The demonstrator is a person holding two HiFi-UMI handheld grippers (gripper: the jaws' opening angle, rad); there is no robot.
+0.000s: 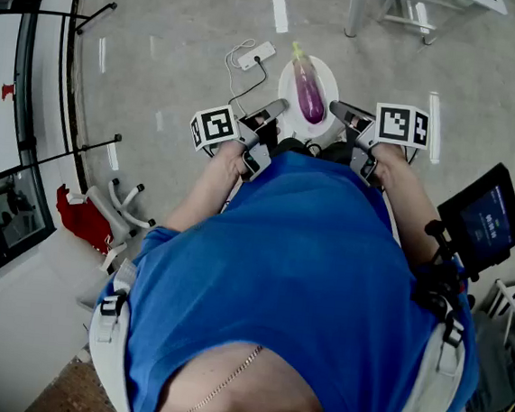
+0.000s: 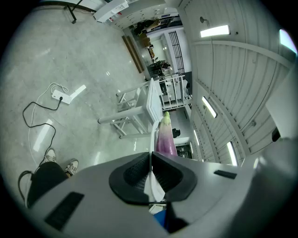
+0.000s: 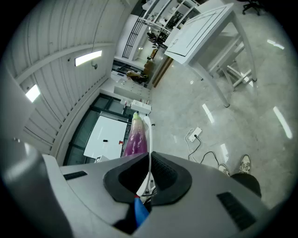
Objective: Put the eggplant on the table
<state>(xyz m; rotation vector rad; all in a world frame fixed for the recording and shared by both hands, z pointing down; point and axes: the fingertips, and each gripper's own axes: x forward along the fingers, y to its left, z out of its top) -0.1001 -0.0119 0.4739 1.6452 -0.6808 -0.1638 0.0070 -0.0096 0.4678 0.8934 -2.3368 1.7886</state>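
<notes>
A long purple eggplant (image 1: 308,91) with a green stem lies on a round white plate (image 1: 327,74) held in the air in front of me, over the floor. My left gripper (image 1: 277,112) is shut on the plate's left rim, my right gripper (image 1: 337,110) on its right rim. In the left gripper view the plate (image 2: 152,135) runs edge-on out of the closed left gripper (image 2: 151,160), with the eggplant (image 2: 165,138) beyond. In the right gripper view the plate's rim (image 3: 150,135) sits pinched in the right gripper (image 3: 149,160), and the eggplant (image 3: 136,138) lies just left of it.
A white table (image 2: 151,100) stands ahead on white legs (image 1: 356,9); it is also in the right gripper view (image 3: 200,28). A power strip (image 1: 256,56) with a trailing cable lies on the floor under the plate. A dark screen (image 1: 485,218) sits at my right.
</notes>
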